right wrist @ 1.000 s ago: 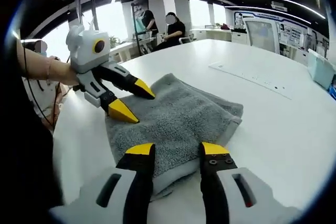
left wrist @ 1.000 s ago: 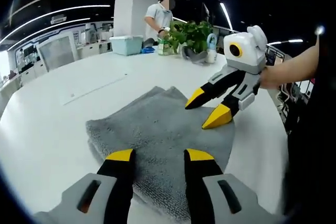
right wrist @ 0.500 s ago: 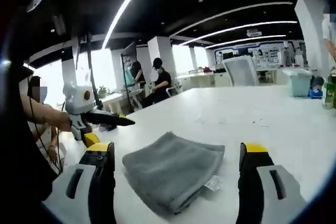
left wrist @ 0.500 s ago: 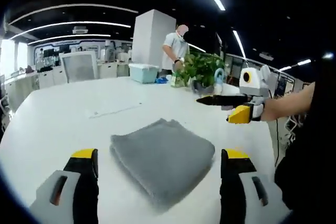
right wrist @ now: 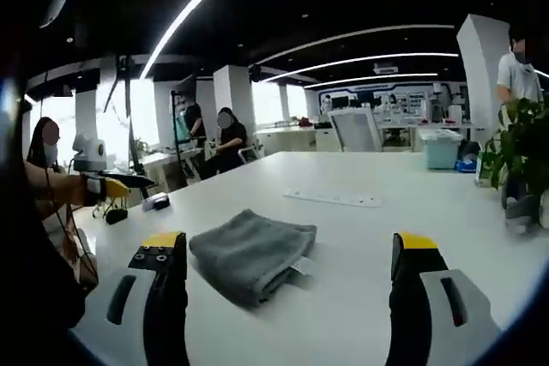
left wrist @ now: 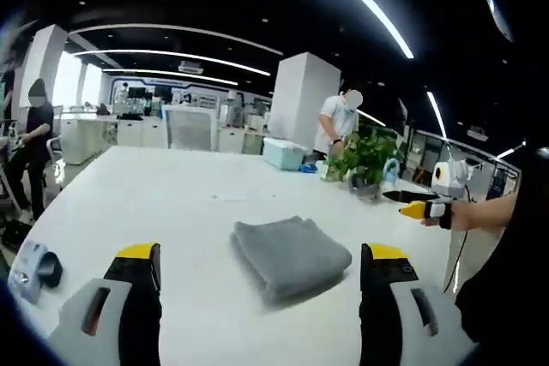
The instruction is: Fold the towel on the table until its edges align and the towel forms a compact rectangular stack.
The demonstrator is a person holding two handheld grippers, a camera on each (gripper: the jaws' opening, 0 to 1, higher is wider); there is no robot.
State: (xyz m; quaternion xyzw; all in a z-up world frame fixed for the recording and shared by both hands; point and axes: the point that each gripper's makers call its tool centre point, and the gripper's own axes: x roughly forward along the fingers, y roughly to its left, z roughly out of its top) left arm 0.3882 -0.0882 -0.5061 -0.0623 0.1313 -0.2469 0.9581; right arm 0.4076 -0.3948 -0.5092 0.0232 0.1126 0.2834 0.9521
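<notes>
On the table: the white table (left wrist: 171,195) carries the grey towel (left wrist: 290,255), folded into a thick, roughly rectangular stack near the middle of the workspace, well apart from both grippers.
Towel detail: layered edges show at its near side in the right gripper view (right wrist: 250,253), with a small white tag (right wrist: 300,268) poking out at one corner; the layers look roughly aligned, though at this size I cannot tell how exactly.
Risk: the stack may be judged finished while a lower layer sits slightly proud; a loose top fold could also relax and spring open, since nothing presses on it.
Risk, second: any return to tidy it could drag the whole stack across the smooth table and skew the edges, if a jaw catches one layer alone.
Left gripper: left gripper (left wrist: 257,263) has its jaws spread wide and holds nothing, raised and set back on the near side of the towel; it appears at far left in the right gripper view (right wrist: 120,184), held out level by a hand.
Right gripper: right gripper (right wrist: 287,250) is likewise wide apart and empty; seen at far right in the left gripper view (left wrist: 413,205), level and clear of the towel.
Surroundings: a potted plant (left wrist: 364,159) and a pale blue box (left wrist: 283,153) sit at the table's far side.
</notes>
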